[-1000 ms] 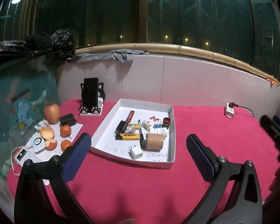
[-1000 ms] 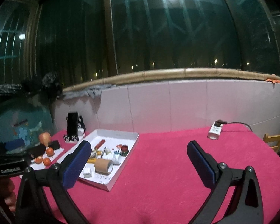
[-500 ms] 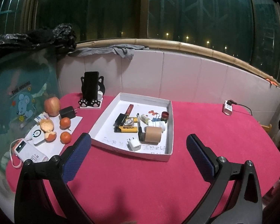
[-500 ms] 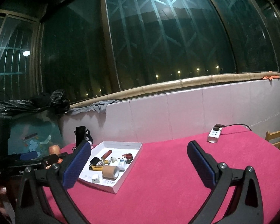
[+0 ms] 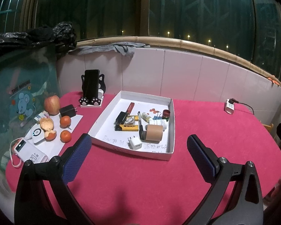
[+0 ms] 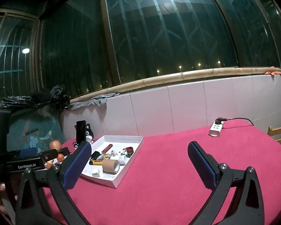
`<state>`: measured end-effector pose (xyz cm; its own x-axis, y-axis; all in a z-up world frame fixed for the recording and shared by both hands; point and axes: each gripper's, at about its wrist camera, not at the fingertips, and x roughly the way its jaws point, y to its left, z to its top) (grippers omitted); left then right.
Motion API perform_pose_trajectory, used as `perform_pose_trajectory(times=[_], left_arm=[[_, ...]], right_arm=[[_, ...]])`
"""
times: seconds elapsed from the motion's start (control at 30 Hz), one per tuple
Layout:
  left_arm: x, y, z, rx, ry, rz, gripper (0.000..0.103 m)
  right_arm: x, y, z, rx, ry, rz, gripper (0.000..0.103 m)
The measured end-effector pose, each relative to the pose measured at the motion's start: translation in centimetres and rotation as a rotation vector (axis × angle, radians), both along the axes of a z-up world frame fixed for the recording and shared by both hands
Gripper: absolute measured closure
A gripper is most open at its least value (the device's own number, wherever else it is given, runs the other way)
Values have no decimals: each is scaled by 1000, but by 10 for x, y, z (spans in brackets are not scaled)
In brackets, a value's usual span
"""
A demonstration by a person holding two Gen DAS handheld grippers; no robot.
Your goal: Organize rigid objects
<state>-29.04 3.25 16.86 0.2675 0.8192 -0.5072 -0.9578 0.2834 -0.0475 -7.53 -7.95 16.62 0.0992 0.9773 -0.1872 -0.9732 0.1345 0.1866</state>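
Pulling back, the left gripper and right gripper, jaws apart and empty, now frame the white tray mid-frame, sorting not yet begun.

Looked like someone's enclosed balcony at home to me, at night. Big barred windows filled the top of the frame, with a white tiled wall below, and a red-clothed table held fruit at the left, a phone on a cat stand and a power strip.
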Motion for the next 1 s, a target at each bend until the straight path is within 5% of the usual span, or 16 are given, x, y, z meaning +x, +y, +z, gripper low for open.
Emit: perform_pose_trajectory(times=[1.0], left_arm=[[2,5,-1,15,5,-10,0]], right_arm=[[8,3,-13,-45,29,-18,0]])
